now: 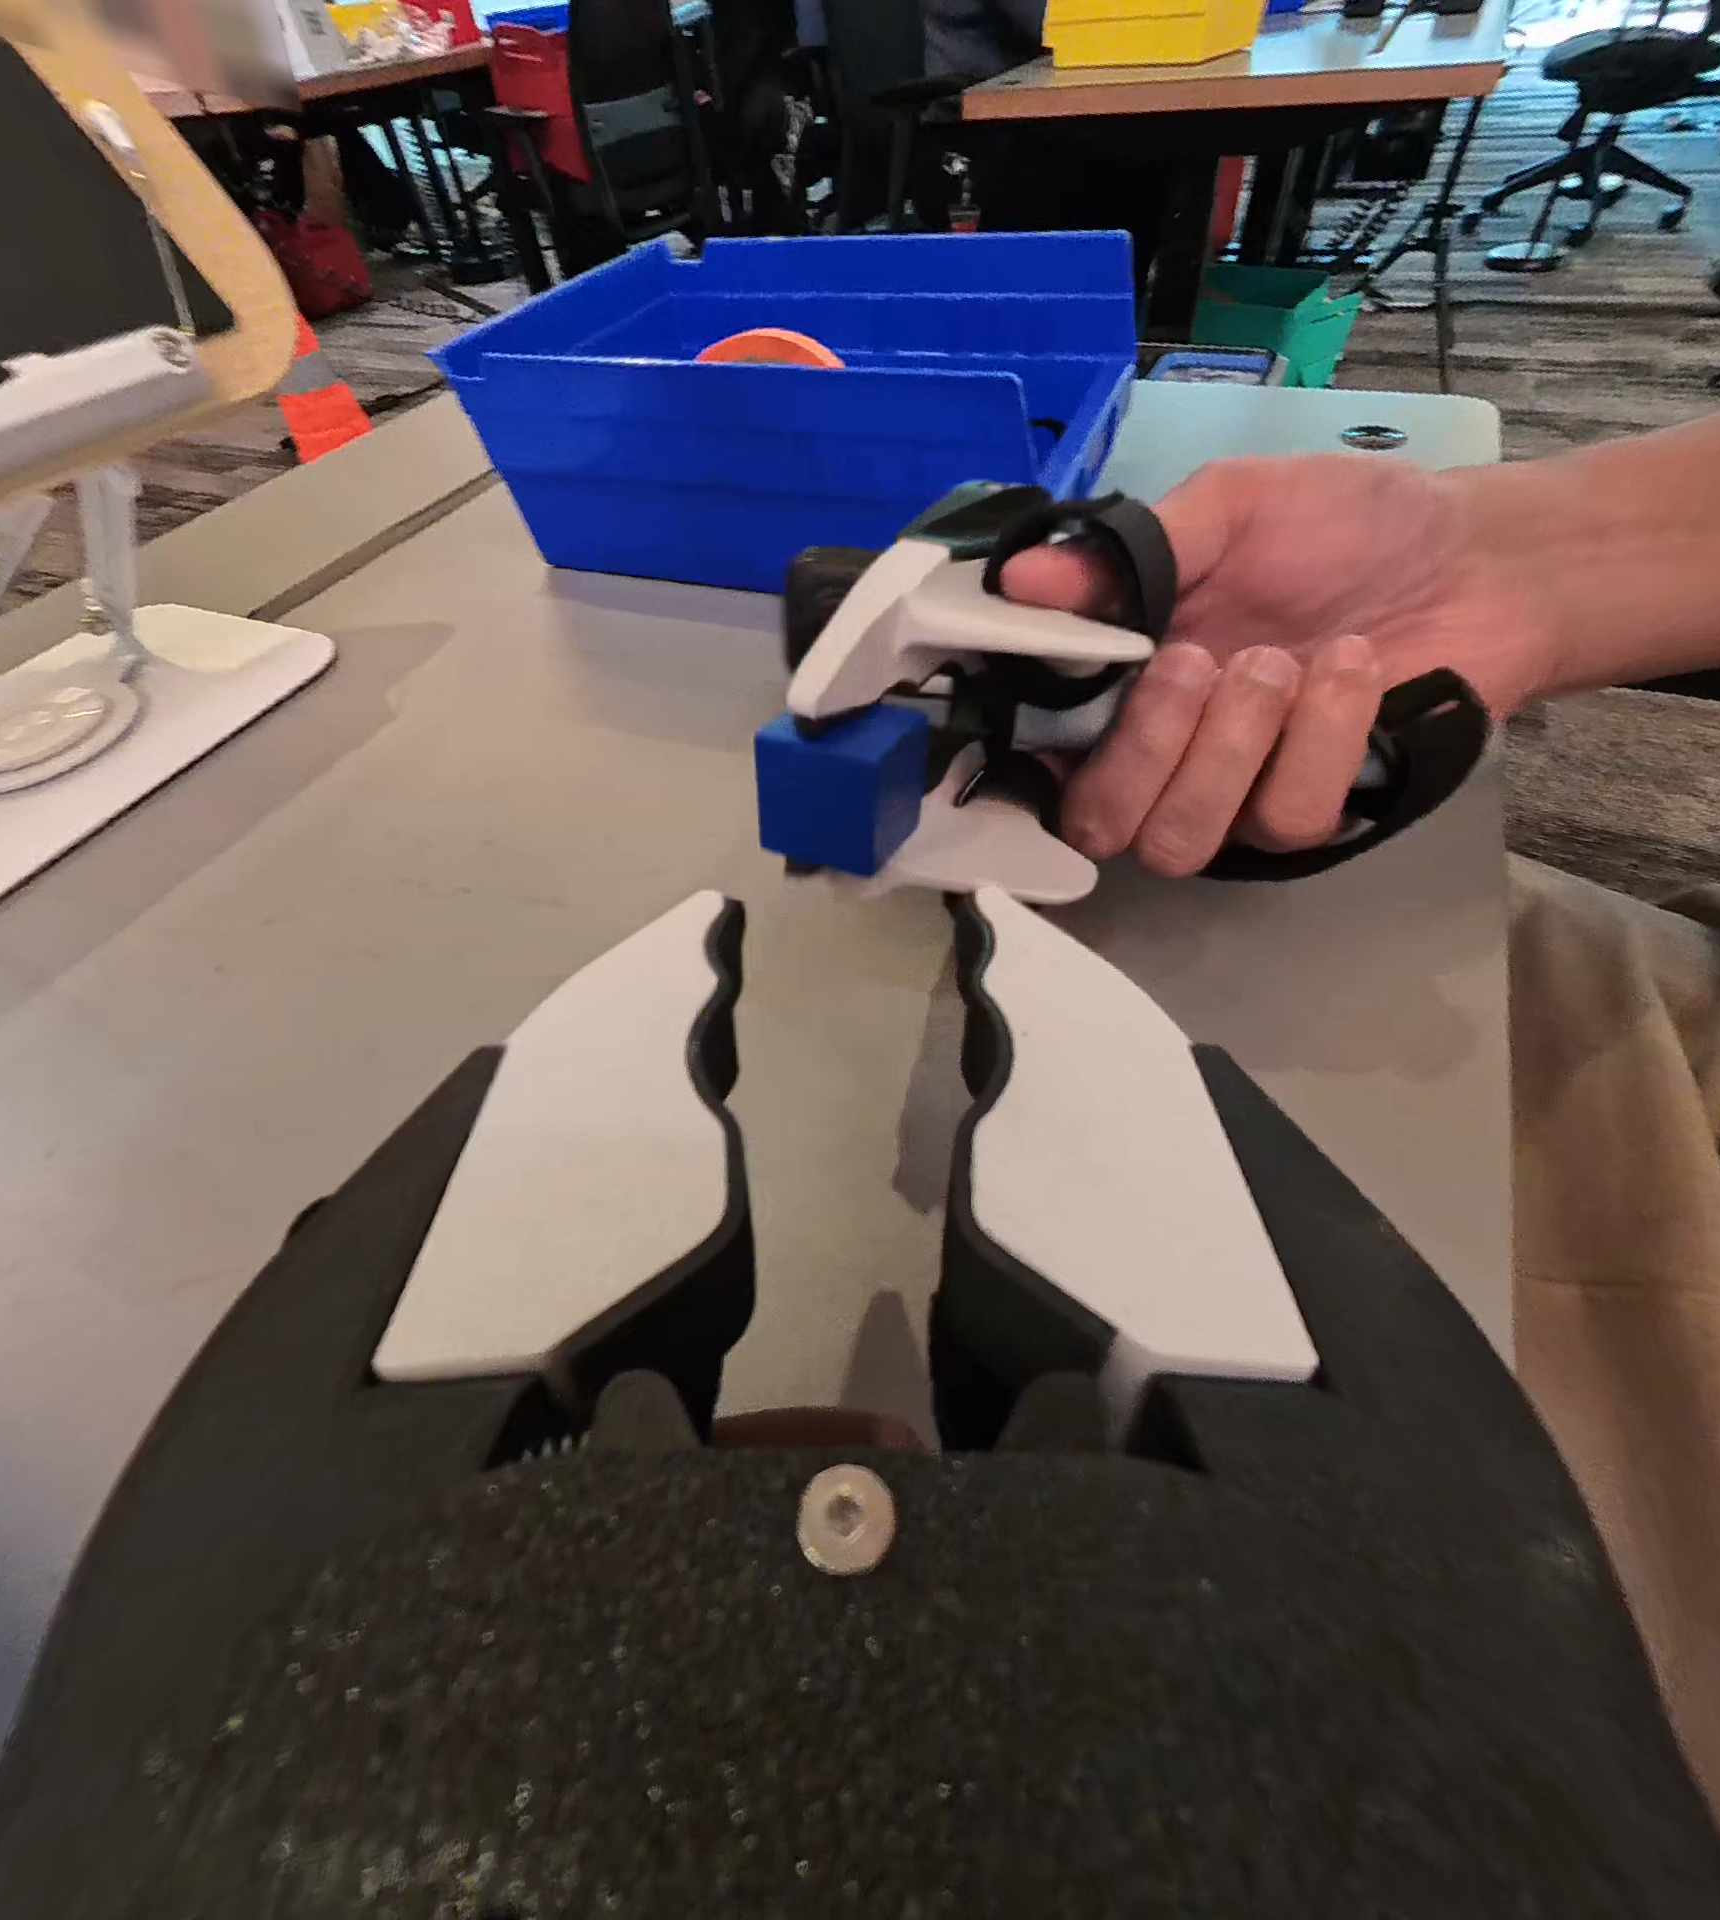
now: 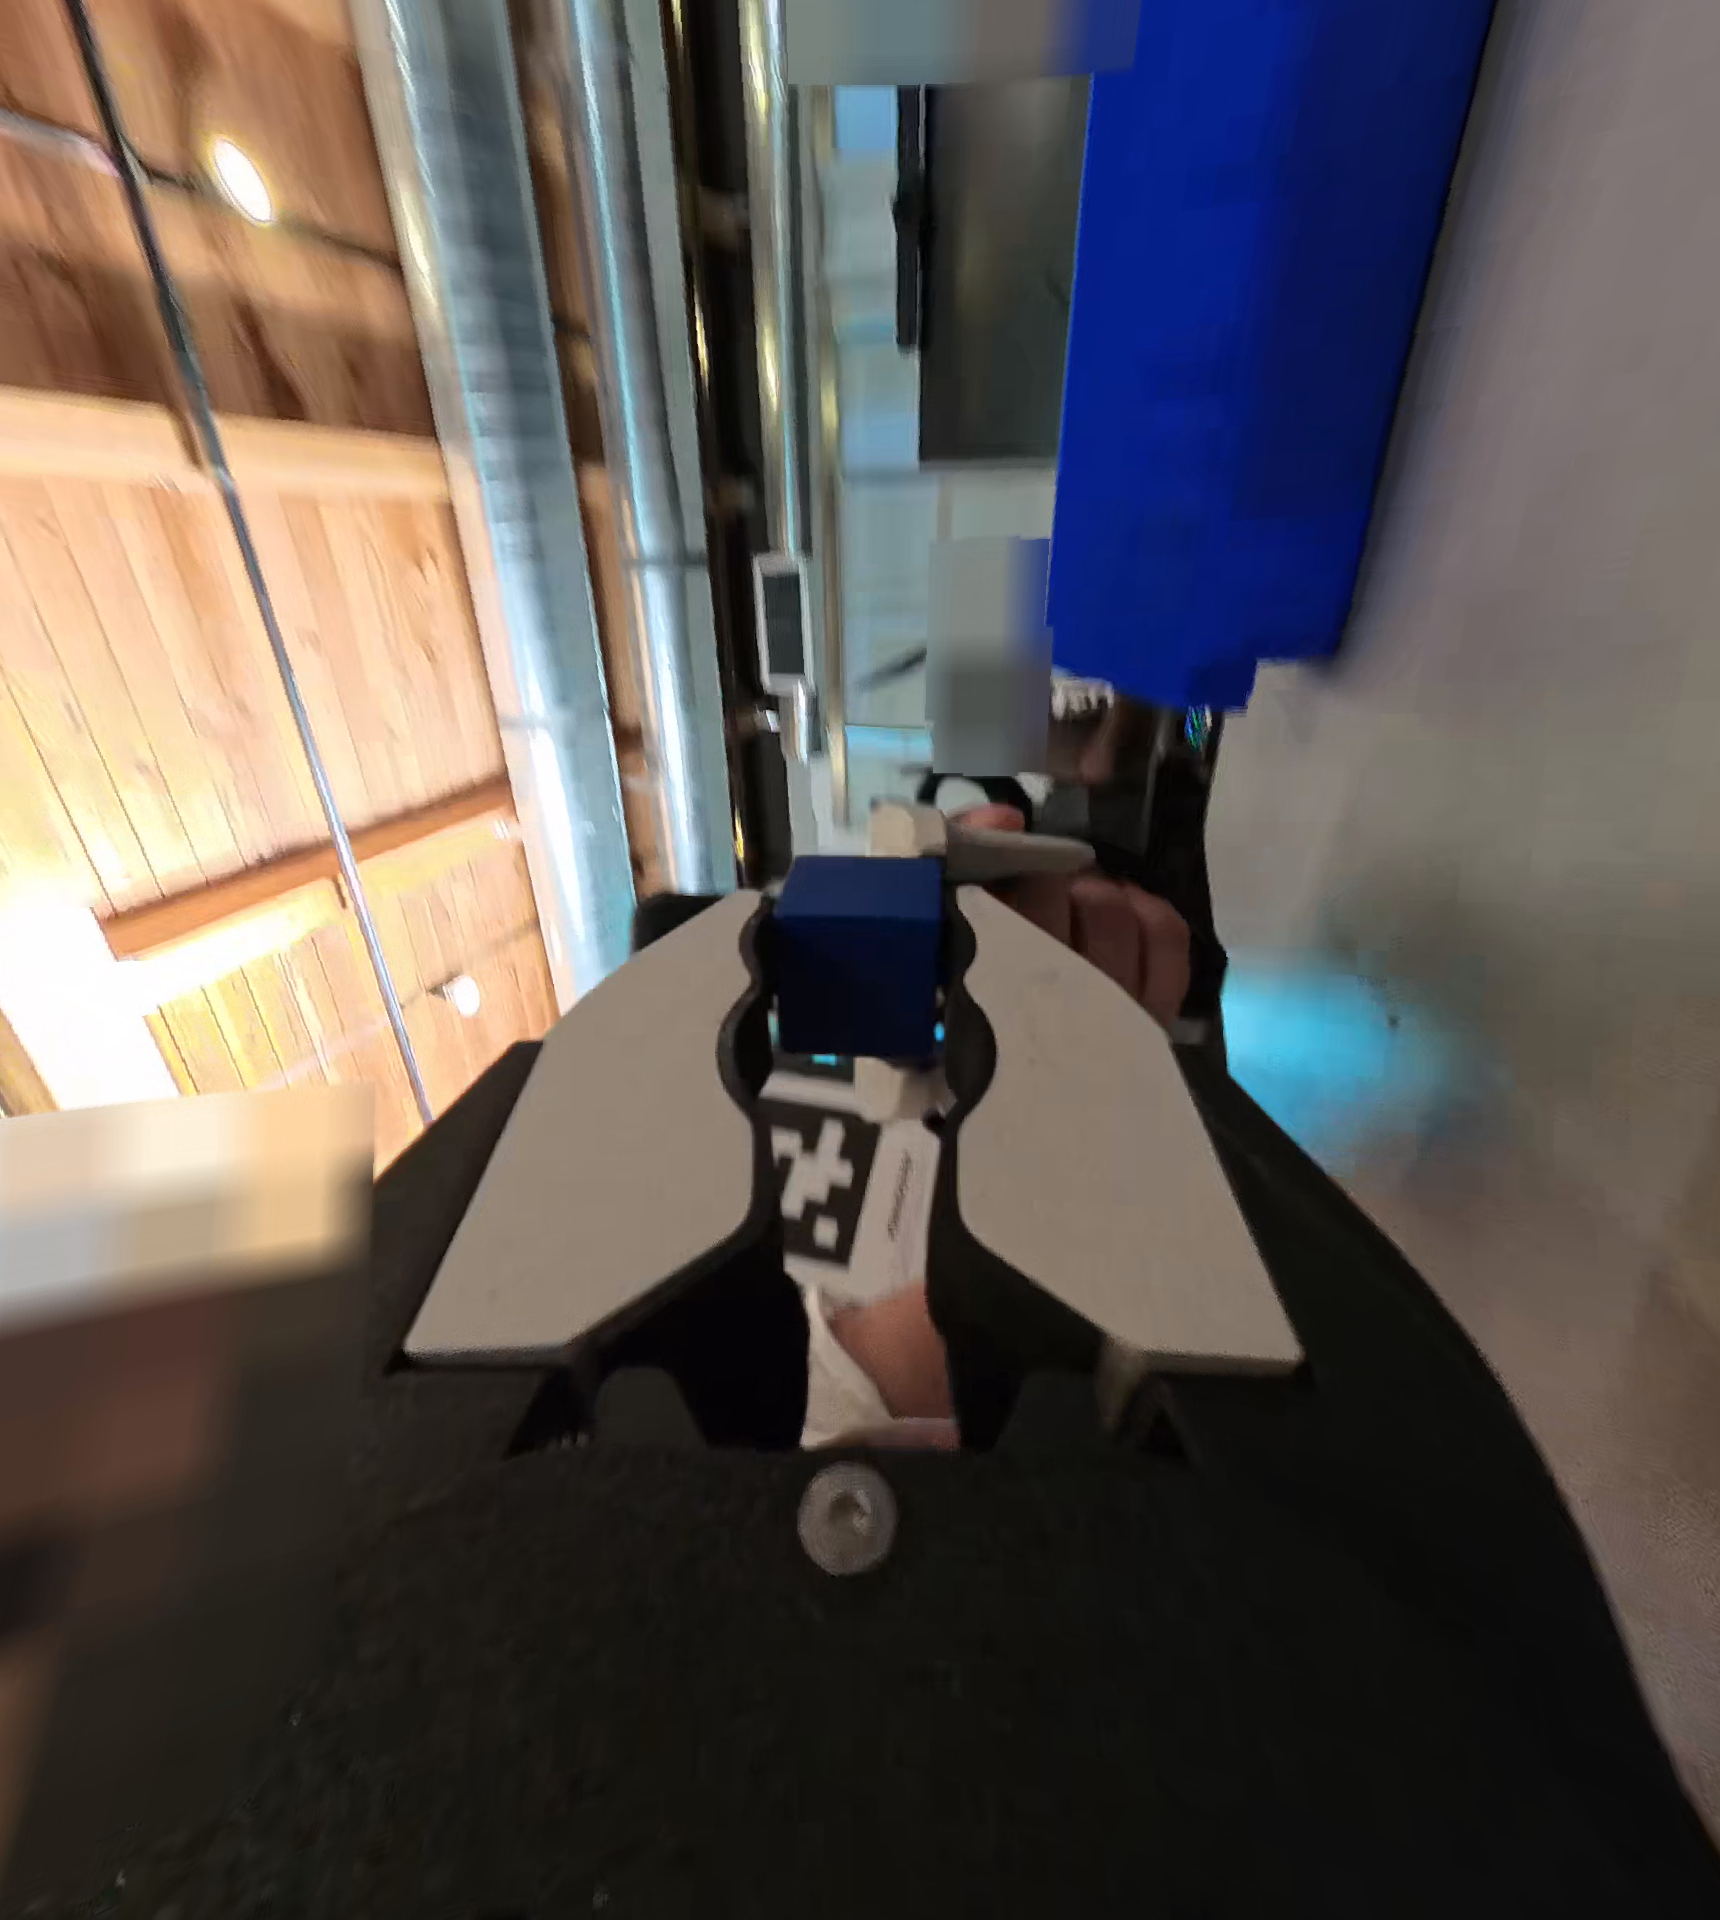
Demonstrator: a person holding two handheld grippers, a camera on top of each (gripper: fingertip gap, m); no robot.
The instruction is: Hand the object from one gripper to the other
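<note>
So far the handover is only half set up. The blue block (image 1: 840, 795) sits clamped between the jaws of the right gripper (image 1: 814, 800), which a hand (image 1: 1282, 665) holds up above the grey tabletop (image 1: 420, 935), turned on its side so one finger lies over the block and the other under it. In the right wrist view the same block (image 2: 858, 961) is pinched near the fingertips of that gripper (image 2: 856, 966).

The left gripper (image 1: 840, 914) points at the block from just beneath and in front, its jaws parted to a moderate gap with nothing between them. The tips are near the block but, as far as I can tell, not yet around it. What is left, by my reading: bring the left jaws round the block's free faces, close them, then let the right jaws go.

Behind stands a blue bin (image 1: 783, 457) with an orange round thing (image 1: 771, 348) inside, and a white stand (image 1: 108, 665) to the left.

As for writing, a black-and-white square marker (image 2: 820, 1184) shows between the right fingers, with a line of small print beside it, too small to make out. No brand is legible.
</note>
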